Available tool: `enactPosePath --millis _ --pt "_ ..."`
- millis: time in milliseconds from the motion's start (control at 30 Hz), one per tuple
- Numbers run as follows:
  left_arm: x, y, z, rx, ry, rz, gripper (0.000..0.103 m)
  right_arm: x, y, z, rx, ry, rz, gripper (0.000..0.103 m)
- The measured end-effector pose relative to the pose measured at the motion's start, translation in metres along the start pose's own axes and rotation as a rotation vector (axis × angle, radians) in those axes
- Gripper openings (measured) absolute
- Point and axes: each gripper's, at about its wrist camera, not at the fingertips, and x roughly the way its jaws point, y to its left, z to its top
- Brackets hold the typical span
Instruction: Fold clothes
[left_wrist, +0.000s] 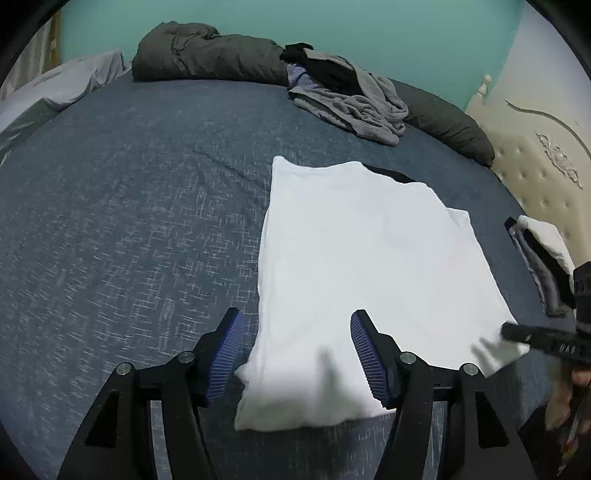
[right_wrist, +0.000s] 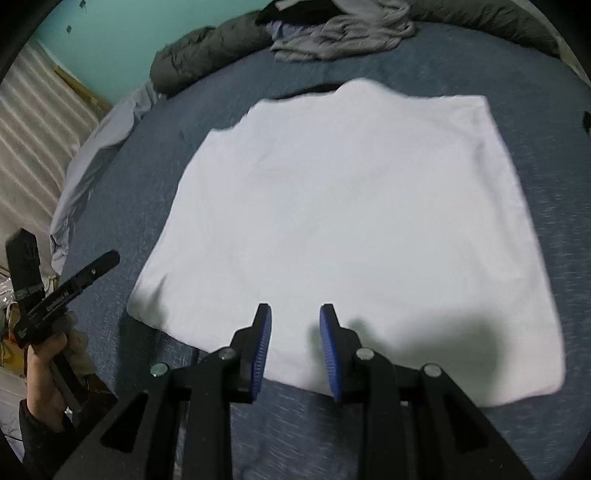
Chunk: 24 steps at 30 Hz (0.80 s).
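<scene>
A white garment (left_wrist: 365, 266) lies flat and partly folded on the blue bedspread (left_wrist: 129, 206); it also fills the middle of the right wrist view (right_wrist: 351, 221). My left gripper (left_wrist: 295, 332) hovers open over its near left corner, with nothing between the blue pads. My right gripper (right_wrist: 295, 325) is open above the garment's near edge and holds nothing. From the left wrist view the right gripper's body (left_wrist: 546, 339) shows at the garment's right corner. The left gripper's body (right_wrist: 62, 291), held by a hand, shows at the left in the right wrist view.
A pile of grey and black clothes (left_wrist: 351, 96) lies at the far side of the bed beside a rolled dark blanket (left_wrist: 207, 55). Folded clothes (left_wrist: 539, 258) sit at the right near a cream headboard (left_wrist: 539, 155). A pale sheet (right_wrist: 96, 162) lies at the left.
</scene>
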Motion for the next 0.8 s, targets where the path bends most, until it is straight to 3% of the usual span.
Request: enactPosePath --millis 433,800 --pt "0.026 0.021 -0.012 -0.033 -0.005 0.002 0.066 0.068 0.018 -0.023 -0.008 0.115 -0.051 0.024" --pt "0.023 0.043 -0.016 -0.085 -0.017 -0.007 0.069 0.067 0.030 -0.037 -0.064 0.108 -0.103 0.018"
